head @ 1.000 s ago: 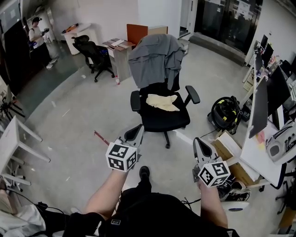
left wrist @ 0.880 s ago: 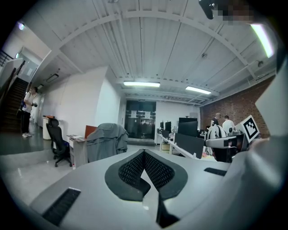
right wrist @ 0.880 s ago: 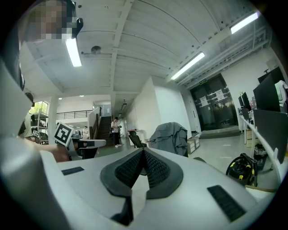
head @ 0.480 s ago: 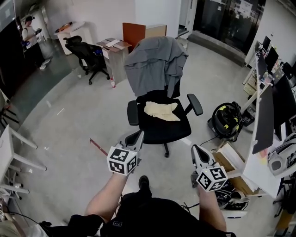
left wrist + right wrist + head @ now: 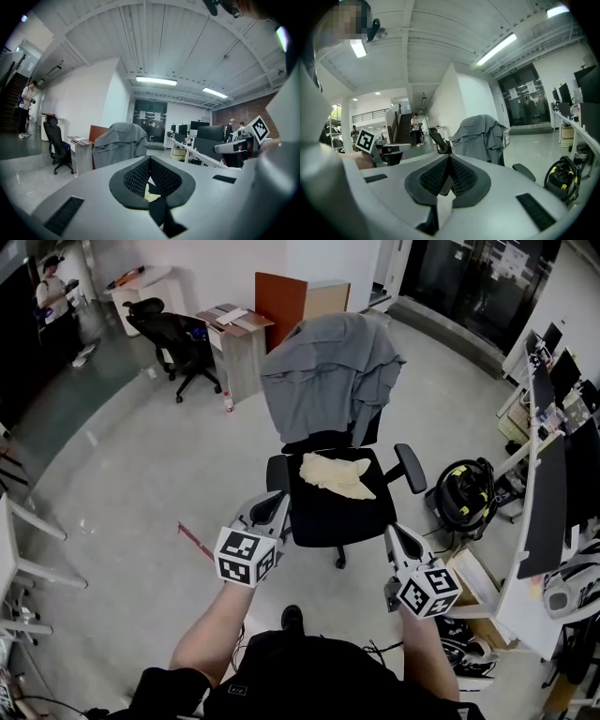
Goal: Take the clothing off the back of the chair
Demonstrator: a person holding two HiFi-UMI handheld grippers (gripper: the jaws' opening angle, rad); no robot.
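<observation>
A grey garment (image 5: 328, 376) hangs over the back of a black office chair (image 5: 336, 507) in the middle of the head view; it also shows in the left gripper view as grey cloth (image 5: 119, 143) and in the right gripper view (image 5: 480, 133). A cream cloth (image 5: 336, 474) lies on the seat. My left gripper (image 5: 277, 509) is shut and empty, just short of the chair's left armrest. My right gripper (image 5: 396, 538) is shut and empty too, near the seat's front right corner. Neither touches the garment.
A second black chair (image 5: 178, 338) and a small desk (image 5: 234, 343) stand at the back left. A black-and-yellow vacuum (image 5: 466, 493) and a white desk with monitors (image 5: 548, 512) are at the right. A person (image 5: 52, 301) stands far left. A cardboard box (image 5: 473, 582) lies beside my right gripper.
Both grippers have come closer to the chair, which now sits nearer and larger in the head view. Their jaws stayed shut.
</observation>
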